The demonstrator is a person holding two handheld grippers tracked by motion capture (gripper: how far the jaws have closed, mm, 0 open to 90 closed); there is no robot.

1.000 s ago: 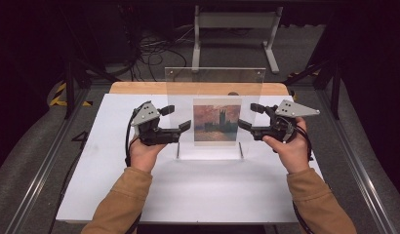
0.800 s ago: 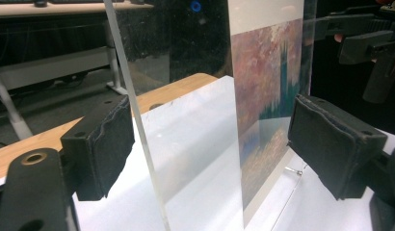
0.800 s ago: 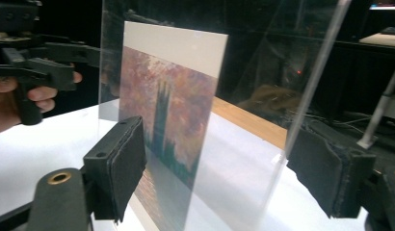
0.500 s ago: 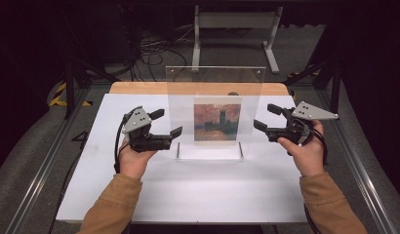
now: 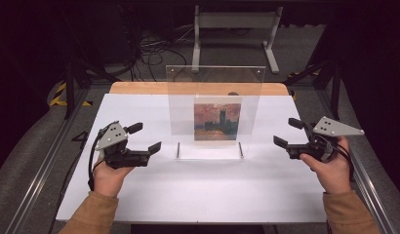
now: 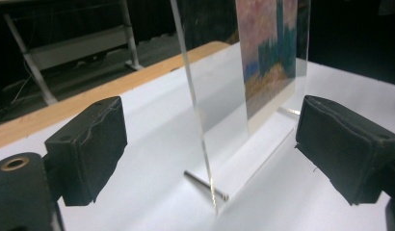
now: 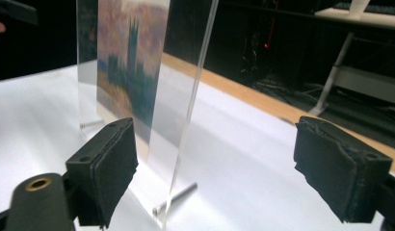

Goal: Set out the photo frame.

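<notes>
Both claws (image 5: pixel 143 137) (image 5: pixel 289 132) gape beside the frame (image 5: pixel 215 111); its edge (image 6: pixel 201 125) shows close-up.

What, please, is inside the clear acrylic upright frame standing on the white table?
Inside the clear acrylic upright frame sits a small painted print of dark towers against a pink-orange sky. Its back is hidden. Thin metal pins stick out at the frame's base.

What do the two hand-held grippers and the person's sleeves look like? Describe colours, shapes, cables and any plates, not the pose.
Both the left gripper and the right gripper are black, each topped by a grey three-cornered plate with small dark holes. Thick, blocky black pads face their jaws, and a brass-coloured ring sits in the body below. A black cable loops from each. The sleeves are tan-brown.
</notes>
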